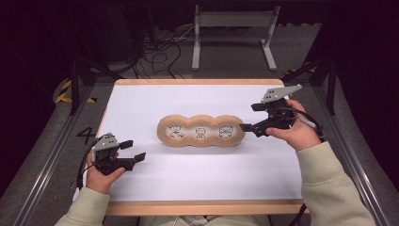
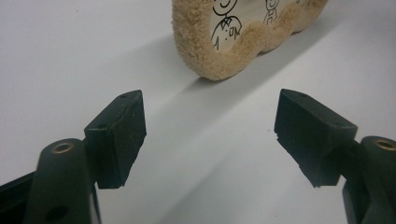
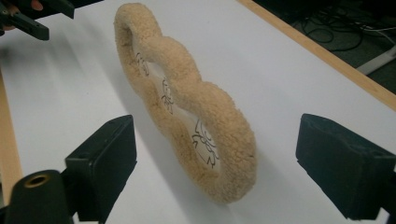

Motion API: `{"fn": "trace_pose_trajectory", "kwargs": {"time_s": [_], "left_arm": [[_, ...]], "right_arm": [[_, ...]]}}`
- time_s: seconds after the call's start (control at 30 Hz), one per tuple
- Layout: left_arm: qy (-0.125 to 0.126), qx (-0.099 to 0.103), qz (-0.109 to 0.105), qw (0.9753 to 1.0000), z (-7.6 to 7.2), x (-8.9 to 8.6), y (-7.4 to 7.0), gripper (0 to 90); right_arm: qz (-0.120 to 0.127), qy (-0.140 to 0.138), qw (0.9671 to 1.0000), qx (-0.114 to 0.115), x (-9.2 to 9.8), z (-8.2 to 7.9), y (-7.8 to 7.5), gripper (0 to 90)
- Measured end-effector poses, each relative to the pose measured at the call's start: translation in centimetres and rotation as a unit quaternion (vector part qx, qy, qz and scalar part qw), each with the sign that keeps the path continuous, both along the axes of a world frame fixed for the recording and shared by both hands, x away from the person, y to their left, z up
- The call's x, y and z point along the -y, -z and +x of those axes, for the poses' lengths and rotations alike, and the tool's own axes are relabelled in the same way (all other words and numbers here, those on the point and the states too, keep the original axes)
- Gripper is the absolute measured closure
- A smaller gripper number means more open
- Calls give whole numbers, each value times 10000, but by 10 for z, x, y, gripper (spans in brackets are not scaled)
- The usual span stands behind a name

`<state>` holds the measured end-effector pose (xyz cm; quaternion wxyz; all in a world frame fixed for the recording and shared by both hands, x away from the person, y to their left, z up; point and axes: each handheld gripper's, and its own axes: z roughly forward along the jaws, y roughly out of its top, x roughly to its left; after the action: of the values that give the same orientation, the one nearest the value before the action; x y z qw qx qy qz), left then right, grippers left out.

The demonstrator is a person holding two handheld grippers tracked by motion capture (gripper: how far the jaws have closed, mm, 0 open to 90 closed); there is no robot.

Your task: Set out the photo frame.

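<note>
2 hand-held grippers, left [image 1: 133, 150] and right [image 1: 249, 117], both spread wide, flank a fuzzy 3-lobed pad [image 1: 201, 131] mid-desk [image 1: 141, 101]. Its long axis runs left-right; the right one seems nearer, almost touching.

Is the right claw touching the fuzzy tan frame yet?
Apart. In the right gripper view, the fuzzy tan frame lies between the open right claw jaws, white table visible either side.
</note>
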<state>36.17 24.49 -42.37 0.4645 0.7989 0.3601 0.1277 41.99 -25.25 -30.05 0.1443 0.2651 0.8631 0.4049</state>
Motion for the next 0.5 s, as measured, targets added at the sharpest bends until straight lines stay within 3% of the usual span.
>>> {"fn": "trace_pose_trajectory", "kwargs": {"time_s": [0.2,0.5], "left_arm": [[-32,60,15,10000,1,-2,0,246],[-53,191,-14,9998,1,-5,3,228]], "right_arm": [[-85,193,9996,188,11,-6,5,85],[80,443,9981,410,30,-29,21,72]]}}
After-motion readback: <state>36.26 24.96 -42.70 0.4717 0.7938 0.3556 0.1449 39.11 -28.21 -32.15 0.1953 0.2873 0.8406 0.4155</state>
